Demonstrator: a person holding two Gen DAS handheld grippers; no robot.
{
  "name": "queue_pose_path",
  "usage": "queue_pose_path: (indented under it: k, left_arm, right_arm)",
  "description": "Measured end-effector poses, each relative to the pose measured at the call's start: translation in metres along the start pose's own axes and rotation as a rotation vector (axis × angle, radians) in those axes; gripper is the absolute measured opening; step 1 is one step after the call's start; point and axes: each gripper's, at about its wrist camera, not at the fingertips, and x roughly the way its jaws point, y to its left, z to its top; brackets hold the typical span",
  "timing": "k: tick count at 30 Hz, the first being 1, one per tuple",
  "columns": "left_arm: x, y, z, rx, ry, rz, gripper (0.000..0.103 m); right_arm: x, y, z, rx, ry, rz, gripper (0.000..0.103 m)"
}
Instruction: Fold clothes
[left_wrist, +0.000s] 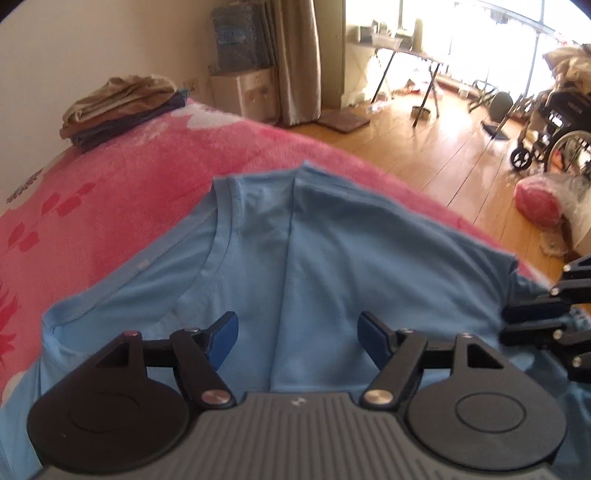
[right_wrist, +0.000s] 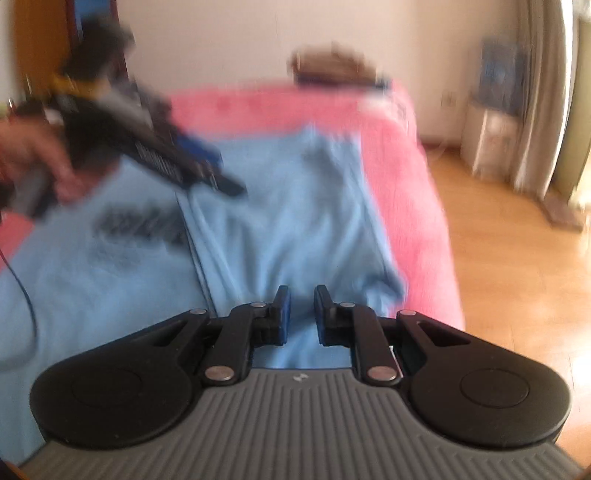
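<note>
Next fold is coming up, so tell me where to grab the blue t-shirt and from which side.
Take the blue t-shirt by its edge at the shoulder, beside the collar, coming in from the open left gripper side. The cloth lies flat on the pink blanket, so a free edge is probably the only part thin enough to pinch.

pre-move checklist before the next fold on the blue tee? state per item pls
1. Left gripper free of cloth: ok, jaws wide apart, nothing between them.
2. Right gripper gripping the blue t-shirt: cannot tell, jaws nearly shut, right view blurred.
3. One side already folded over the middle: ok, fold edge shows.
4. Shirt fully on the pink blanket: cannot tell, near part hidden.
5. Folded pile clear of the shirt: ok, far corner.
</note>
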Motion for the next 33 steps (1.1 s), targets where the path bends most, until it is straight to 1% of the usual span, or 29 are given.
queue_pose_path:
  k: [2,5,6,9,12,13,15,18,19,21,23,25,27,29,31,33]
  left_arm:
    - [-0.002,0.002,-0.002,-0.020,-0.006,0.009,0.073]
    - [-0.014,0.006,0.000,-0.028,-0.019,0.018,0.073]
    - [-0.019,0.007,0.001,-0.028,-0.023,0.022,0.073]
    - [-0.035,0.008,0.005,0.006,-0.028,0.049,0.073]
    - [-0.056,0.013,0.006,0.049,-0.016,0.084,0.073]
    - [-0.063,0.017,0.006,0.067,-0.010,0.101,0.073]
    - [-0.086,0.029,0.005,0.095,0.002,0.159,0.073]
    - [-0.124,0.053,0.000,0.098,0.019,0.239,0.073]
    - [-0.136,0.062,-0.002,0.089,0.022,0.266,0.074]
    - [-0.160,0.078,-0.011,0.041,0.027,0.314,0.076]
    - [-0.181,0.089,-0.025,-0.046,0.016,0.339,0.077]
    - [-0.201,0.096,-0.044,-0.147,-0.004,0.352,0.078]
    - [-0.217,0.100,-0.065,-0.242,-0.034,0.342,0.080]
    - [-0.230,0.100,-0.088,-0.323,-0.063,0.320,0.081]
    - [-0.239,0.098,-0.111,-0.389,-0.081,0.292,0.084]
    - [-0.245,0.099,-0.134,-0.463,-0.088,0.269,0.085]
  right_arm:
    - [0.000,0.003,-0.005,-0.020,0.002,-0.012,0.013]
    - [-0.018,0.003,0.003,0.005,-0.063,-0.012,0.013]
    - [-0.023,0.001,0.004,0.017,-0.078,-0.025,0.013]
    - [-0.028,-0.012,0.008,0.064,-0.098,-0.068,0.013]
    - [-0.028,-0.023,0.011,0.109,-0.095,-0.073,0.013]
    - [-0.031,-0.021,0.010,0.111,-0.098,-0.046,0.013]
    - [-0.035,-0.013,0.008,0.098,-0.101,0.012,0.013]
    - [-0.033,0.011,0.002,0.029,-0.082,0.092,0.013]
    - [-0.029,0.020,0.000,-0.003,-0.072,0.093,0.013]
    - [-0.018,0.037,-0.006,-0.070,-0.035,0.088,0.013]
    - [0.001,0.049,-0.015,-0.126,0.036,0.062,0.013]
    - [-0.004,0.057,-0.011,-0.159,0.025,0.035,0.013]
    - [-0.018,0.062,-0.003,-0.156,-0.011,0.014,0.013]
    - [-0.031,0.062,0.005,-0.122,-0.029,0.004,0.013]
    - [-0.035,0.061,0.011,-0.097,-0.022,-0.009,0.013]
    - [-0.023,0.061,0.010,-0.062,0.017,0.000,0.013]
